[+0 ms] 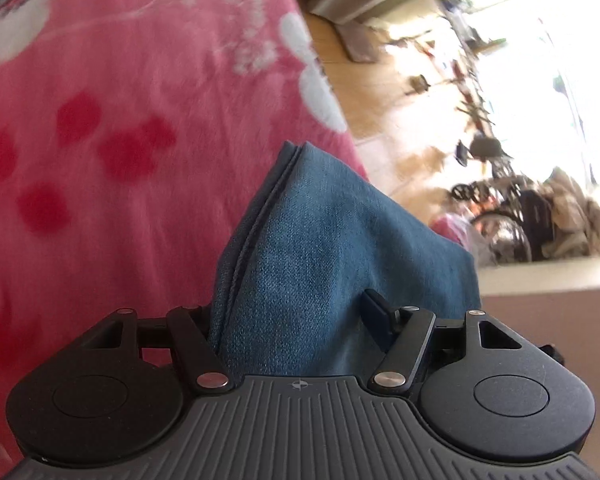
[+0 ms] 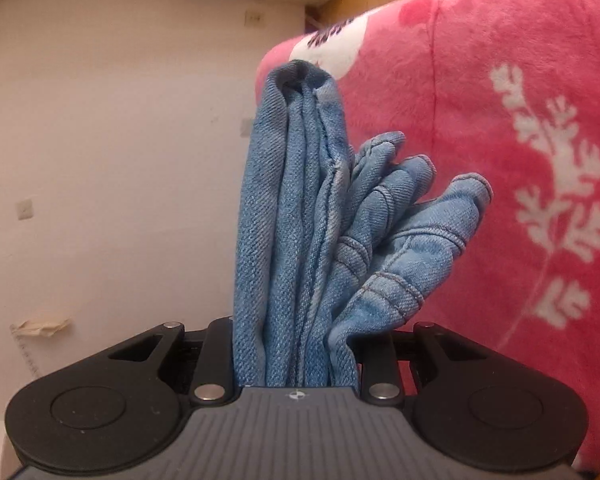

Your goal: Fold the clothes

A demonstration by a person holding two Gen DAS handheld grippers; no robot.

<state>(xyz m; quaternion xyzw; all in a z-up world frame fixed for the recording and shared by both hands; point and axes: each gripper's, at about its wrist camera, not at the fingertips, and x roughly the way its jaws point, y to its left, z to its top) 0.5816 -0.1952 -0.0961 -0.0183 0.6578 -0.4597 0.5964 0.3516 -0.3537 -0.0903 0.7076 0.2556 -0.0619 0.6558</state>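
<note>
A pair of blue denim jeans [image 1: 332, 232] rises as a folded layer between the jaws of my left gripper [image 1: 292, 312]. Its dark right finger [image 1: 376, 312] presses against the cloth, and the left finger is hidden behind the folded edge. In the right wrist view a thick bunch of the same jeans [image 2: 292, 200], with stitched hems fanning out to the right, is clamped in my right gripper [image 2: 296, 344], whose fingers are buried in the denim. Both grippers hang over a pink flowered blanket [image 1: 120, 100] [image 2: 500, 120].
The blanket's edge drops off to a wooden floor [image 1: 380, 92]. Clutter [image 1: 520, 208] stands by a bright window on the right. A pale ledge [image 1: 540, 280] lies near the left gripper. A plain wall [image 2: 100, 160] fills the left of the right wrist view.
</note>
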